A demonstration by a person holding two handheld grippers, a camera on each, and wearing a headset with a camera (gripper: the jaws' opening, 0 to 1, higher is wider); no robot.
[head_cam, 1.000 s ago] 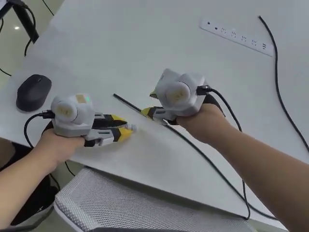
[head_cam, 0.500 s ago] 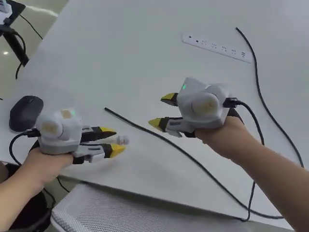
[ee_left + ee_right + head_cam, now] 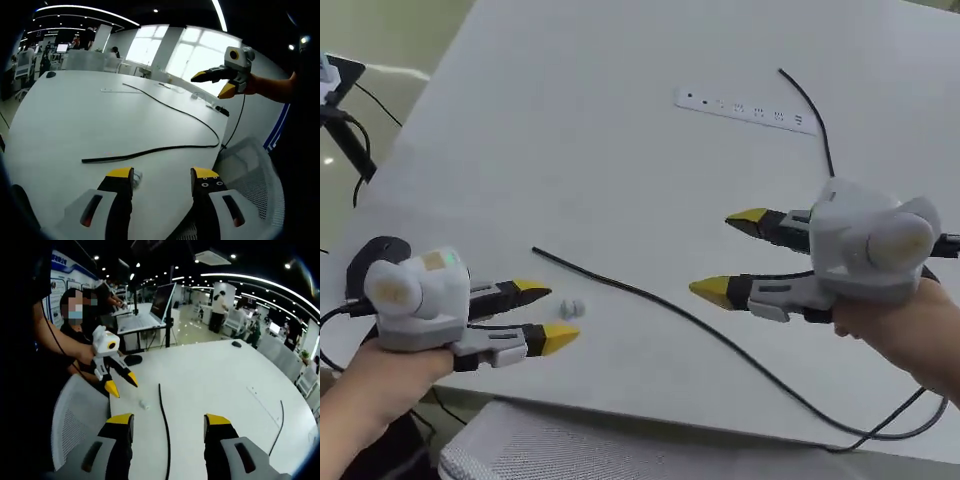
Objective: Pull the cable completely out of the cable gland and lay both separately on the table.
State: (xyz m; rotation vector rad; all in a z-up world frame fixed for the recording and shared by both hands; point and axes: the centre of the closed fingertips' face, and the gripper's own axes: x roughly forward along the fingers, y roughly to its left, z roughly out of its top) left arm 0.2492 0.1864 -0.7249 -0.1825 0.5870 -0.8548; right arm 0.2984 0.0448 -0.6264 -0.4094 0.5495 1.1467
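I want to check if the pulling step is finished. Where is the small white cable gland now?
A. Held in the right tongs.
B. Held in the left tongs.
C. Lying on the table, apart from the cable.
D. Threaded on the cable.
C: the cable gland lies on the white table just ahead of the open left tongs, with a gap between it and the black cable.
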